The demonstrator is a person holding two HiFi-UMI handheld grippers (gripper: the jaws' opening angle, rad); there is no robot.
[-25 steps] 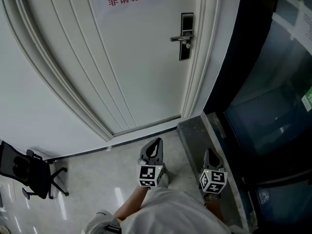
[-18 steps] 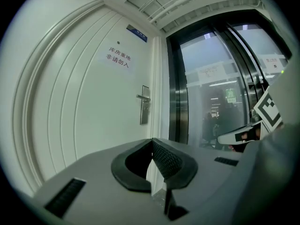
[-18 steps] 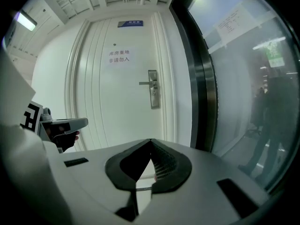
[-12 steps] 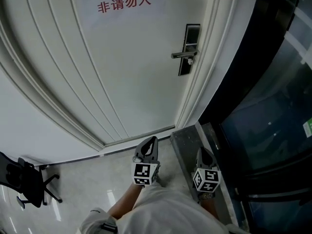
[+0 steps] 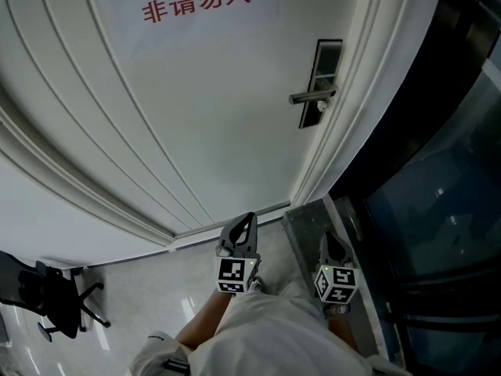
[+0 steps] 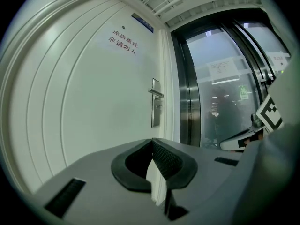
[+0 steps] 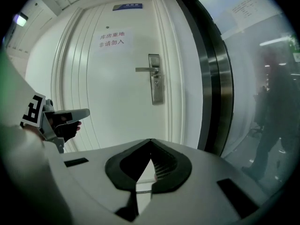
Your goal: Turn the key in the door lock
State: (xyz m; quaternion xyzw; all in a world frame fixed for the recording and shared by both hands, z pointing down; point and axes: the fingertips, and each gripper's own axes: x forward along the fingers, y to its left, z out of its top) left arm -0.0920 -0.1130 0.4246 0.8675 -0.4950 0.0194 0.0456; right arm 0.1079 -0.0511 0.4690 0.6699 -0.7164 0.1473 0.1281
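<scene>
Near field: left gripper [image 5: 247, 219] and right gripper [image 5: 329, 240], side by side, both clenched with nothing between the jaws. Far field: the door [image 5: 196, 116], with the lock [image 5: 321, 81] and its handle [image 5: 311, 96] at its right edge, well apart from both tips and higher. The lock is more nearly in line with the right gripper.

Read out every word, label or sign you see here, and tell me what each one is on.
"库房重地": upper red line on the pale paper notice stuck to the white panelled door; cut off in the head view.
"非请勿入": lower red line of the same notice.
Small blue plate above the door: too small to read.
White printed sheets on the glass wall: too blurred to read.
</scene>
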